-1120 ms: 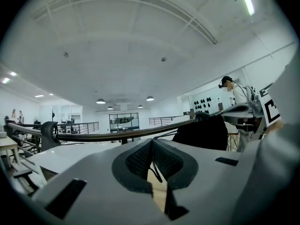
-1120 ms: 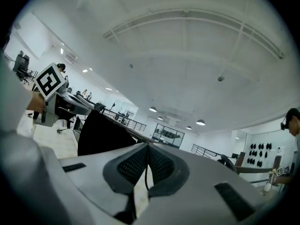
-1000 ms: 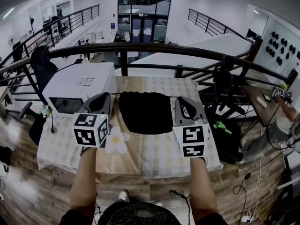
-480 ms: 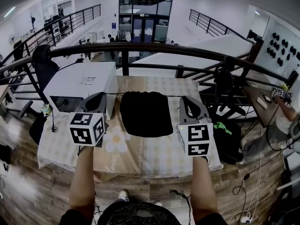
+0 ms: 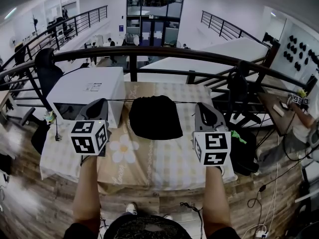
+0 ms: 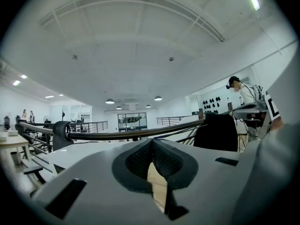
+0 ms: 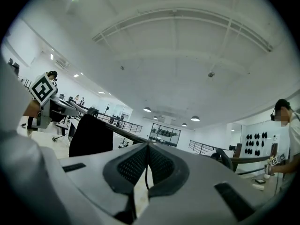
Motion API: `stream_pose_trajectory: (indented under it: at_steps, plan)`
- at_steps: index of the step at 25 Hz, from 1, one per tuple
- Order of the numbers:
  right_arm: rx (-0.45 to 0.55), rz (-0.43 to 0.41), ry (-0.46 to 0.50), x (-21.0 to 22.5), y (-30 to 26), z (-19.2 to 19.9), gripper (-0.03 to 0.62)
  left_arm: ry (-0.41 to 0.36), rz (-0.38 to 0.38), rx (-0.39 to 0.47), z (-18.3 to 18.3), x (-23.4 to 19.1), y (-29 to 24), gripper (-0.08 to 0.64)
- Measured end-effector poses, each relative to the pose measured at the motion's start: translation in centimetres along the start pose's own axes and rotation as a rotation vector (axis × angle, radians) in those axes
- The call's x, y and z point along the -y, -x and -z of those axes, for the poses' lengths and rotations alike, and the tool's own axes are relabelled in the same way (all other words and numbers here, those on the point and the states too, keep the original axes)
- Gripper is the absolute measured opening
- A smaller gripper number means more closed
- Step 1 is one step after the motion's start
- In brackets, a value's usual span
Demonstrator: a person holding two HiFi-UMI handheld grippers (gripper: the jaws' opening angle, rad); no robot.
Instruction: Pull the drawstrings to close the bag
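Head view: black bag (image 5: 154,117) on the worktop (image 5: 149,168) near its far edge, left drawstring (image 5: 119,100) and right drawstring (image 5: 184,102) taut between it and the left hand-held gripper (image 5: 101,104) and right hand-held gripper (image 5: 203,107), apparently to cinch the mouth; left gripper view — jaws pressed together, pinching the cord; right gripper view — likewise.

Your left tool's (image 6: 151,142) view doesn't show the cord (image 5: 119,100) between its closed jaws. From your head, its tips are hidden, and the bag's (image 5: 155,116) mouth is too small to judge.

Black bag (image 5: 155,117); beige checked tablecloth (image 5: 164,159) (one white flower (image 5: 123,149)).
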State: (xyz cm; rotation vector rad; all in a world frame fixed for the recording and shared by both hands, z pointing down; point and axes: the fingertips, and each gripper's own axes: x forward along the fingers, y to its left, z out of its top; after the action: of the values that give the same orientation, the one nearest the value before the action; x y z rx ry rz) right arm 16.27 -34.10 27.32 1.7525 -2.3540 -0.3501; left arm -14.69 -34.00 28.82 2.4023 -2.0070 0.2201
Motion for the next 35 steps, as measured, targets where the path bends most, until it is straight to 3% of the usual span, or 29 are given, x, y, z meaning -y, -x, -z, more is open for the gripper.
stream_pose_trajectory:
  at_steps: [20, 28, 35]
  plan:
    - [-0.012, 0.010, -0.003, 0.8, 0.5, 0.6, 0.020, 0.019, -0.078, 0.017, 0.1, -3.0, 0.8, 0.026]
    - [0.004, 0.007, -0.033, 0.9, 0.5, 0.4, 0.020, 0.059, -0.055, 0.019, 0.2, -3.0, 0.6, 0.026]
    - [0.020, 0.006, -0.083, 1.3, 0.8, 0.3, 0.020, 0.049, -0.040, 0.002, 0.6, -2.4, 0.4, 0.026]
